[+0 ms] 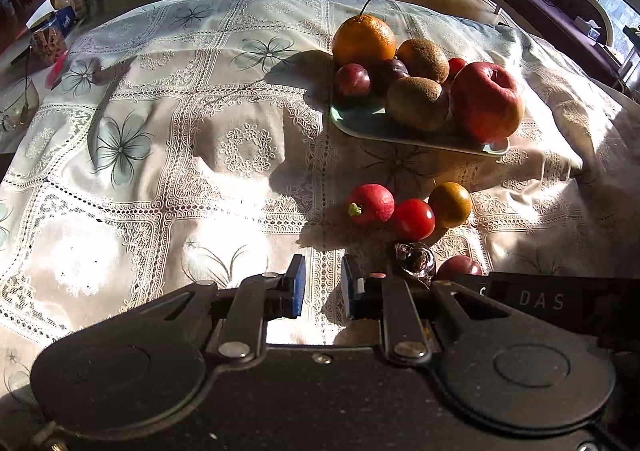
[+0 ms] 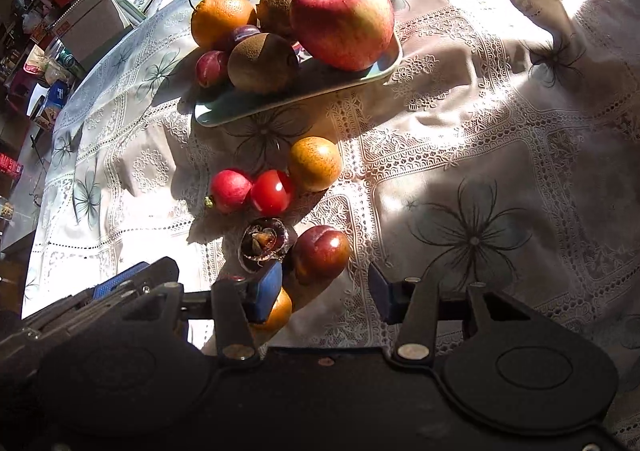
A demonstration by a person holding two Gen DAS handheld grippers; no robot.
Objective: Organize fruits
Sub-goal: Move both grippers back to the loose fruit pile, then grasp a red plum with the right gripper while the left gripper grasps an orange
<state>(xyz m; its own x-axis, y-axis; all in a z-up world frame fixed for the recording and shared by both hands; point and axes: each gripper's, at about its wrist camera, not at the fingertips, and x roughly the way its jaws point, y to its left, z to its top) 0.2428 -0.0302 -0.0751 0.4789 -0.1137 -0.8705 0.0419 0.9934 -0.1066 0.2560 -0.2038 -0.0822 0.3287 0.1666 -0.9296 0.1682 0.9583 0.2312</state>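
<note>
Six small fruits lie loose on the lace tablecloth (image 2: 460, 123), short of the pale green tray (image 2: 372, 77) that already carries an apple (image 2: 342, 19), an orange (image 2: 220, 19), two kiwis and some plums. Nearest the right gripper (image 2: 324, 291), whose fingers stand spread and empty, is a dark red plum (image 2: 322, 253), just ahead of the gap between them and touching a mangosteen (image 2: 264, 241) on its left; a small orange fruit (image 2: 276, 313) sits partly hidden behind the left finger. Farther on, a radish-like red fruit (image 2: 230, 189), a cherry tomato (image 2: 272, 191) and a yellow-brown round fruit (image 2: 314, 163) cluster near the tray. The plum looks light, smooth-skinned and likely slippery, soft enough to bruise (a gentle squeeze across its widest middle would seem the safest hold), and it may roll on the rumpled cloth. The left gripper (image 1: 323, 281) hangs over bare cloth with its blue pads (image 1: 298, 283) slightly parted, gripping nothing.
</note>
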